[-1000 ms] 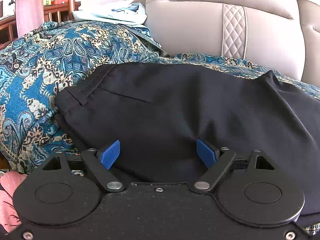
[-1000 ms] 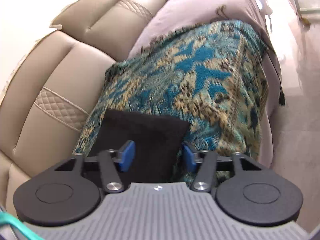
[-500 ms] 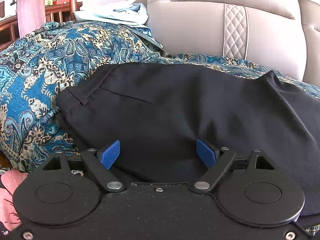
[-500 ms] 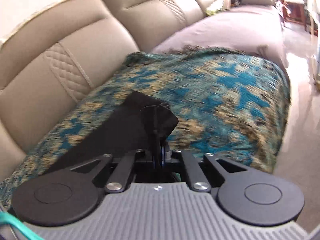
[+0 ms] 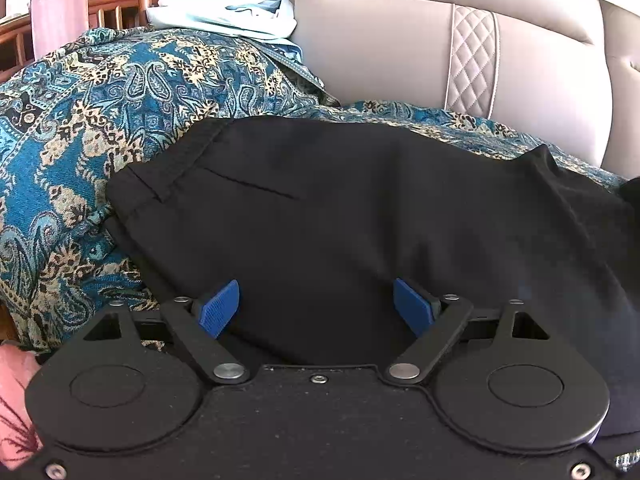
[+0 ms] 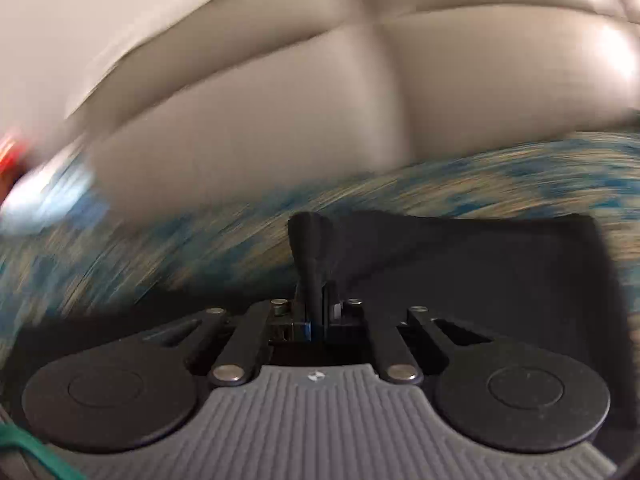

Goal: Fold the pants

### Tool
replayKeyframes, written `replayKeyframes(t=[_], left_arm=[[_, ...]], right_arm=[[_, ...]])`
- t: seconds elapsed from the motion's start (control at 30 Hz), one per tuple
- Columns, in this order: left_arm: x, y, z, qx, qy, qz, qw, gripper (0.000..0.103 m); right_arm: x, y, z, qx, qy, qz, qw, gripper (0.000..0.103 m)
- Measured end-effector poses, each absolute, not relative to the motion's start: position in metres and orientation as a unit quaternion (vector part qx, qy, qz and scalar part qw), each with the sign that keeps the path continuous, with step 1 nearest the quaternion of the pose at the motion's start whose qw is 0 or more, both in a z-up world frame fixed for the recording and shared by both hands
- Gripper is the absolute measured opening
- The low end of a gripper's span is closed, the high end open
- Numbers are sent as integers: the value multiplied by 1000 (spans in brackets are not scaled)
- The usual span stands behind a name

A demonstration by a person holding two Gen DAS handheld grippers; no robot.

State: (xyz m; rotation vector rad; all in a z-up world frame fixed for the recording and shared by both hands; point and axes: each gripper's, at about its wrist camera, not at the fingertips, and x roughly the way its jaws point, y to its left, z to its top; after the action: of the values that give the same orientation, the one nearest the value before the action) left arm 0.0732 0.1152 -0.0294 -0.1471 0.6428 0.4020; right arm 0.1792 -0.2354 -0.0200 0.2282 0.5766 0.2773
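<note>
Black pants [image 5: 340,208] lie spread on a blue paisley throw [image 5: 80,128] over a beige sofa. The waistband is at the left in the left wrist view. My left gripper [image 5: 316,308] is open, its blue pads [image 5: 220,308] resting over the near edge of the pants below the waistband. My right gripper [image 6: 314,312] is shut on a pinched fold of the pants' leg end [image 6: 310,248] and holds it lifted above the rest of the leg [image 6: 500,272]. The right wrist view is blurred by motion.
The beige sofa backrest [image 5: 460,60] stands behind the pants. A pile of white and pale blue clothes [image 5: 228,16] lies on the throw at the back left. Wooden furniture [image 5: 112,4] is behind it. A pink cloth [image 5: 12,400] is at the lower left.
My right gripper closed on the leg end of the pants and swung it up and leftward along the sofa. My left gripper stayed open in place.
</note>
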Motion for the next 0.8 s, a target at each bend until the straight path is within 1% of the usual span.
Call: replayKeyframes(t=[0.13, 0.2, 0.3, 0.33, 0.4, 0.5, 0.53, 0.57, 0.6, 0.67, 0.73, 0.8], left_arm=[[72, 115, -30, -71, 312, 193, 928, 84], [72, 116, -30, -71, 312, 192, 928, 84], [72, 115, -30, -71, 312, 191, 928, 84], [72, 115, -29, -71, 312, 192, 928, 84], [72, 115, -30, -71, 313, 191, 928, 84], [73, 117, -27, -76, 320, 189, 925, 84], [72, 118, -26, -77, 323, 189, 924, 84], [72, 118, -24, -78, 326, 188, 923, 83], [72, 118, -22, -79, 328, 187, 923, 82], [70, 115, -16, -75, 323, 181, 926, 81], [65, 108, -6, -63, 305, 169, 935, 81], [61, 97, 5, -48, 283, 156, 945, 82]], right_arm=[[148, -152, -37, 9, 301, 237, 924, 8], [132, -133, -42, -25, 300, 254, 919, 8], [111, -119, -46, -80, 275, 249, 925, 8], [105, -119, -45, -88, 272, 248, 926, 10], [102, -121, -47, -91, 266, 253, 926, 21], [100, -128, -48, -80, 262, 288, 918, 41], [98, -130, -49, -79, 260, 300, 914, 59], [95, -133, -49, -80, 259, 314, 910, 68], [93, -133, -51, -80, 259, 327, 905, 71], [82, -140, -53, -74, 254, 342, 902, 82], [71, -151, -54, -63, 241, 341, 906, 86], [62, -162, -55, -52, 222, 336, 914, 88]])
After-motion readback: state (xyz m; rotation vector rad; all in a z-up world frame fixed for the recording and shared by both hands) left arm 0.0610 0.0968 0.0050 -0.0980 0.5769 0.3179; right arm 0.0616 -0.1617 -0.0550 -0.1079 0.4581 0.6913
